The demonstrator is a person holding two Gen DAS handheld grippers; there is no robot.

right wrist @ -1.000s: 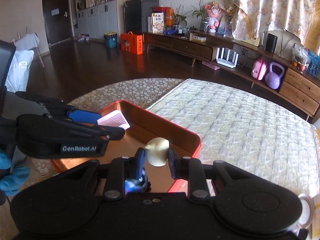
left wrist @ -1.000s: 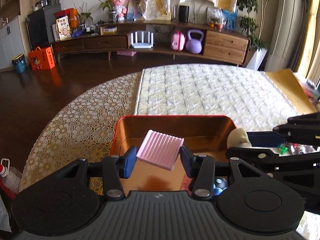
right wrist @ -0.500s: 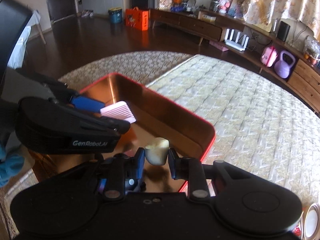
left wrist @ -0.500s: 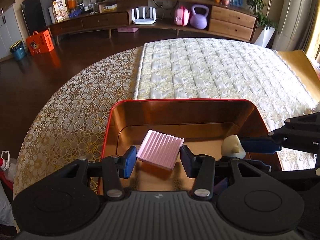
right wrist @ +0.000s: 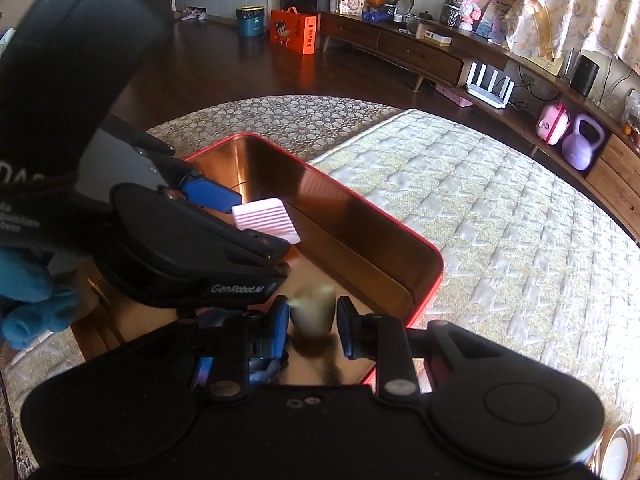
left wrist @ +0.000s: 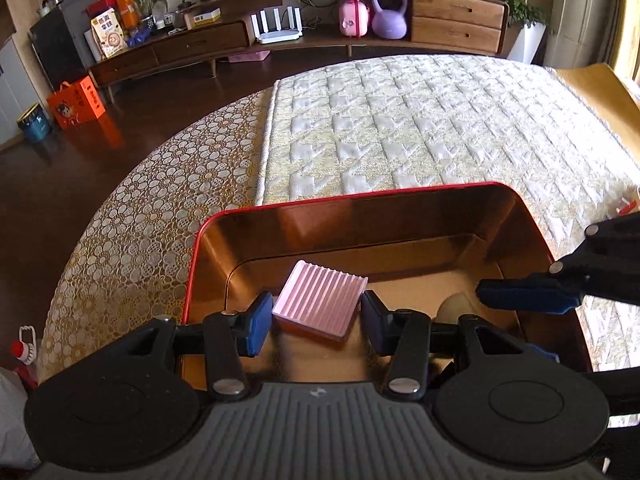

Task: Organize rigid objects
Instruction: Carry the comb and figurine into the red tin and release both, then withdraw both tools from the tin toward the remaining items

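My left gripper (left wrist: 318,322) is shut on a pink ribbed block (left wrist: 320,304), held tilted just above the floor inside a red-rimmed, copper-lined tin box (left wrist: 360,200). The same pink ribbed block (right wrist: 266,220) shows in the right wrist view past the left gripper (right wrist: 240,216). My right gripper (right wrist: 312,320) is shut on a small cream rounded object (right wrist: 314,310), low inside the tin box (right wrist: 400,228) near its right end. In the left wrist view that cream object (left wrist: 454,306) peeps out beside the right gripper's blue finger (left wrist: 528,292).
The box sits on a round table under a lace cloth (left wrist: 140,220) and a quilted runner (left wrist: 420,128). Blue items (right wrist: 260,368) lie in the box below my right gripper. A hand in a blue glove (right wrist: 32,304) holds the left gripper. A white plate edge (right wrist: 616,452) shows at lower right.
Both grippers have sunk deeper into the box with their objects still gripped, and both views have tipped downward, so the box fills more of each frame.
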